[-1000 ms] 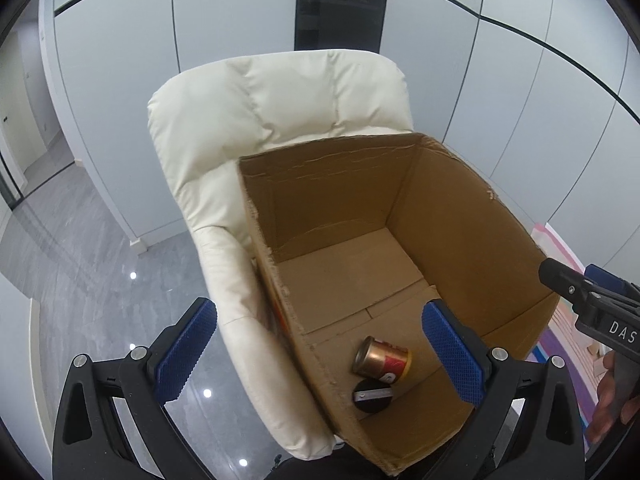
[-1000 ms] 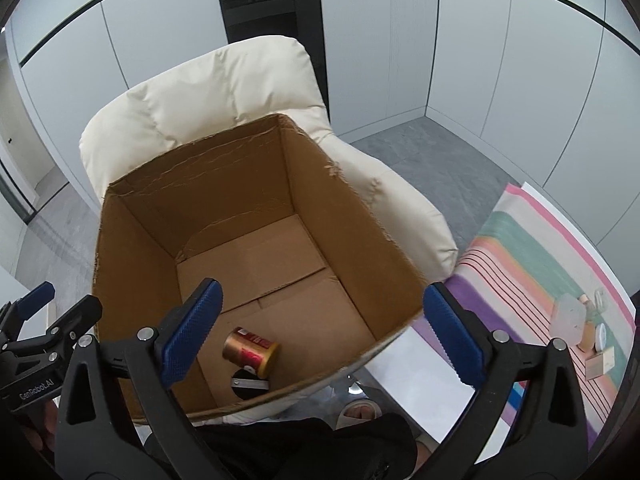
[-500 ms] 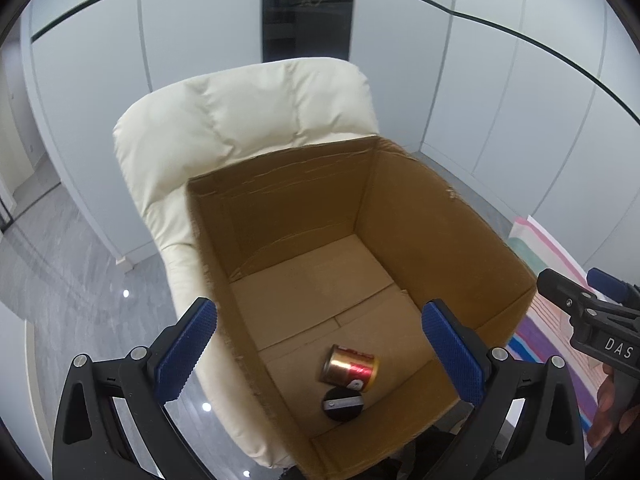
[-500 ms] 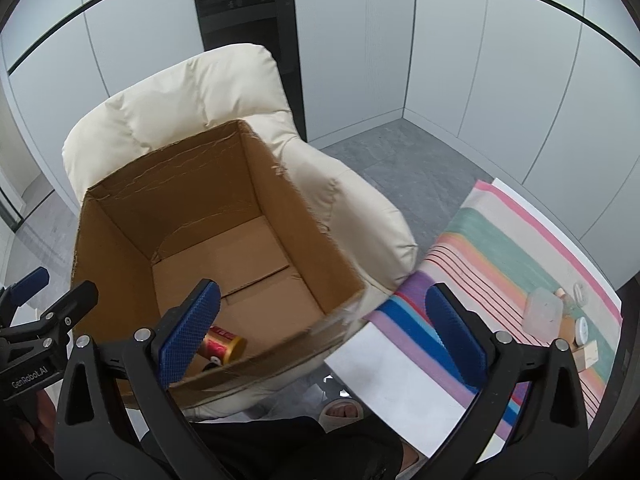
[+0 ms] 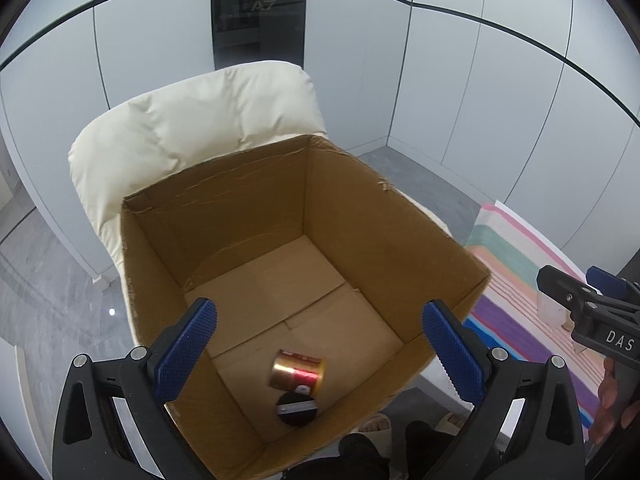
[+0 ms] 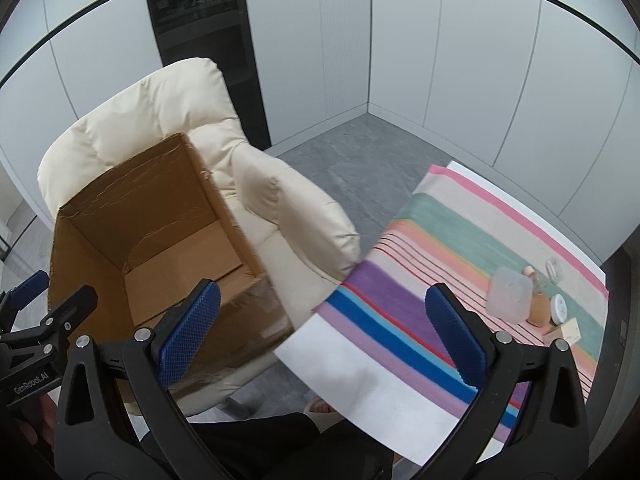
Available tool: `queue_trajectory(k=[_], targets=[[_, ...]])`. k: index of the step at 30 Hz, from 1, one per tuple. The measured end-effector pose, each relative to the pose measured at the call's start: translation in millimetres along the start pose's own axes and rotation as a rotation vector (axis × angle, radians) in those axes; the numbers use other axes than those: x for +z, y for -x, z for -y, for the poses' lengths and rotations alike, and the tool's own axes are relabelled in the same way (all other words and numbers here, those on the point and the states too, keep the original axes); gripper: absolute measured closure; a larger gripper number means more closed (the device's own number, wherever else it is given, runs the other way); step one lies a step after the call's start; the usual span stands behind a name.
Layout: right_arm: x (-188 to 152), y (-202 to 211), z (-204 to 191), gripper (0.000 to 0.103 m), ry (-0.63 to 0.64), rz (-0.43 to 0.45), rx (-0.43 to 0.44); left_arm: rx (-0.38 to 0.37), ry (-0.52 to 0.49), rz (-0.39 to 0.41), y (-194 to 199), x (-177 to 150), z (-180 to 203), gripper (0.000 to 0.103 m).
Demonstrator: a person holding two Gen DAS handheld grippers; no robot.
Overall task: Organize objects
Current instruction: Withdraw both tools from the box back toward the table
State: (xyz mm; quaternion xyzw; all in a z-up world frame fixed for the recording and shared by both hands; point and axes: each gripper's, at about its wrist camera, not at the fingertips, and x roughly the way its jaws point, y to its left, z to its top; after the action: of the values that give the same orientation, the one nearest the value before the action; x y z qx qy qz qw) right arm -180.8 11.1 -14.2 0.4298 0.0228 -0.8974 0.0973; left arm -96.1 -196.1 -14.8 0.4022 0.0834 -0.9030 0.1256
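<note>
Both pairs of fingers stood wide apart with nothing between them. The left gripper (image 5: pixel 320 344) hung above one open cardboard box (image 5: pixel 392 240) that sat on one cream armchair (image 5: pixel 192 120). Between and just below its blue pads (image 5: pixel 188 344) lay two things on the box floor: one gold-and-red can (image 5: pixel 298 372) on its side, and one black round lid (image 5: pixel 296 408) touching it on the near side. To the right of those fingers the tip of the other gripper showed at the frame's edge.

The right gripper (image 6: pixel 320 340) hovered over the near edge of one striped cloth (image 6: pixel 440 248). Beyond its right finger (image 6: pixel 452 336), well apart from it, a cluster of five small items sat on the cloth: one clear square container (image 6: pixel 508 296), one amber bottle (image 6: pixel 538 308), one white round jar (image 6: pixel 558 308), one small clear piece (image 6: pixel 554 268) and one pale card (image 6: pixel 568 330). The box lay to the left of its left finger.
</note>
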Motion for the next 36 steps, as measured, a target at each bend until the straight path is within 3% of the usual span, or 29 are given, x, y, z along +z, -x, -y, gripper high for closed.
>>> queue_trajectory(k=[36], targets=[[-41.3, 45.3, 148.4, 0.000, -0.169, 0.013, -0.151, -0.152, -0.154, -0.071, -23.3, -14.3, 147.0, 0.000]])
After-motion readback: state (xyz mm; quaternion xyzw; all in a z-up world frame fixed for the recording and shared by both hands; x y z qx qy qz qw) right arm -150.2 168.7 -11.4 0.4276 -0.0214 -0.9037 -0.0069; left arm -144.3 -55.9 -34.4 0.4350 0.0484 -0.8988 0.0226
